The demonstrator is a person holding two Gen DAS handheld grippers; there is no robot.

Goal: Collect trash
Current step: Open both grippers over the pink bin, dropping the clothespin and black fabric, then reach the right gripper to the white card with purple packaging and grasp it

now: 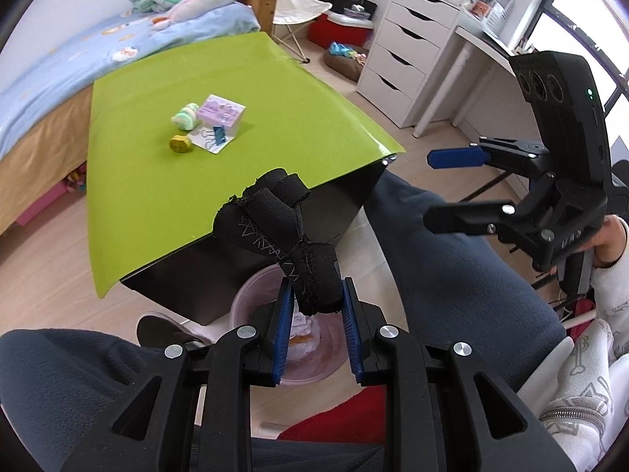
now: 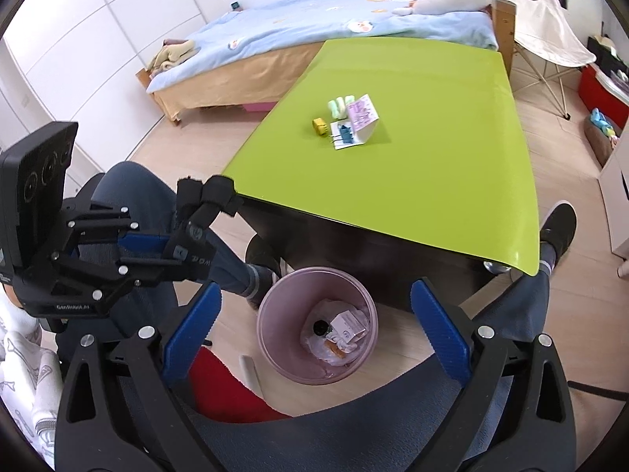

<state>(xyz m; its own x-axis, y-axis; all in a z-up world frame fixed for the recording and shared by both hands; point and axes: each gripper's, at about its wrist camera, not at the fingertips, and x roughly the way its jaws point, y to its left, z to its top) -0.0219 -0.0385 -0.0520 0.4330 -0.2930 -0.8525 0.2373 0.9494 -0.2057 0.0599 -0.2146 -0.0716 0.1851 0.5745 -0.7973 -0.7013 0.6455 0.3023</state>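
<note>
Left wrist view peers steeply down along its own fingers, close over the pink bin (image 1: pixel 251 295) at 6 o'clock, the green table (image 1: pixel 196 137) stretching toward 12. Right wrist view tilts down too, bin (image 2: pixel 275 314) at 6, table (image 2: pixel 412 157) toward 1 o'clock. Both share table, bin, the bed (image 1: pixel 59 70) beyond, and each catches the other gripper at its edge.

Both grippers matte black w/ angular linkage arms, silver round screw heads at pivots, blue ribbed pads on finger insides; left gripper (image 1: pixel 316 310), right gripper (image 2: pixel 314 328). Each carries a black upright block w/ three round lenses; white lettering on left body, green LED on right block. Person wears dark blue-grey trousers (image 1: pixel 452 259), white patterned sleeves (image 1: pixel 585 381), grey socks, black shoes (image 2: pixel 560 222).
</note>
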